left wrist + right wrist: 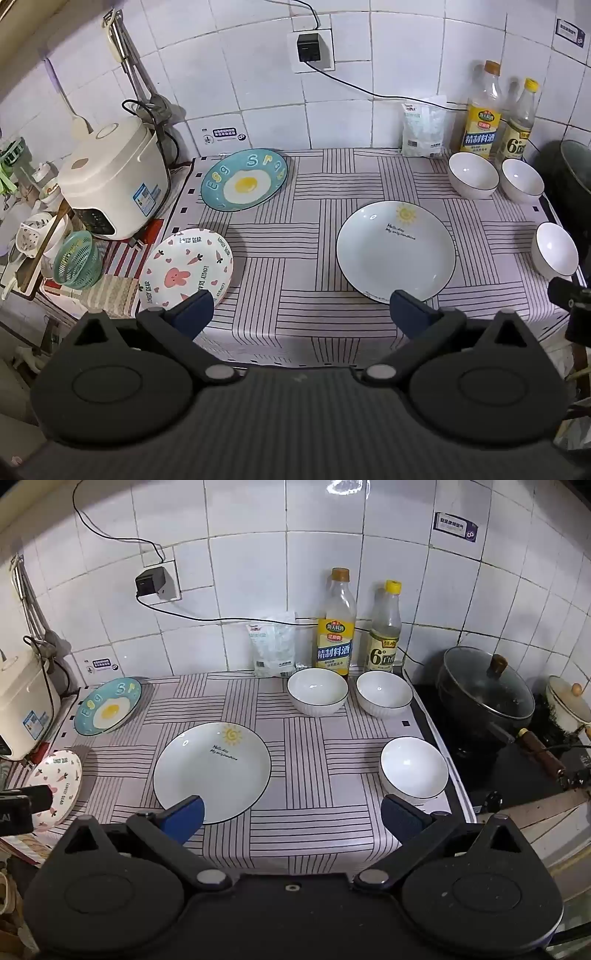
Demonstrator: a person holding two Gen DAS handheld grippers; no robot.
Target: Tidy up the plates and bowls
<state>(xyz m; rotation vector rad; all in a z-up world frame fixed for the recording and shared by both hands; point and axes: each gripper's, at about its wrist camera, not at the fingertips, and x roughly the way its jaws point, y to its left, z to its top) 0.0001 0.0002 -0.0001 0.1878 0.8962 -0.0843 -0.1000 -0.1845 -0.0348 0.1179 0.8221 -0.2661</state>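
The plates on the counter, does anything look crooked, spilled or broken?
Nothing looks spilled or broken. The egg plate sits tilted, its far edge raised near the wall, and the bunny plate appears to overhang the tablecloth's left edge. The sun plate lies flat.

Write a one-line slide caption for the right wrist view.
Open right gripper above striped counter, facing sun plate and three white bowls, nothing grasped.
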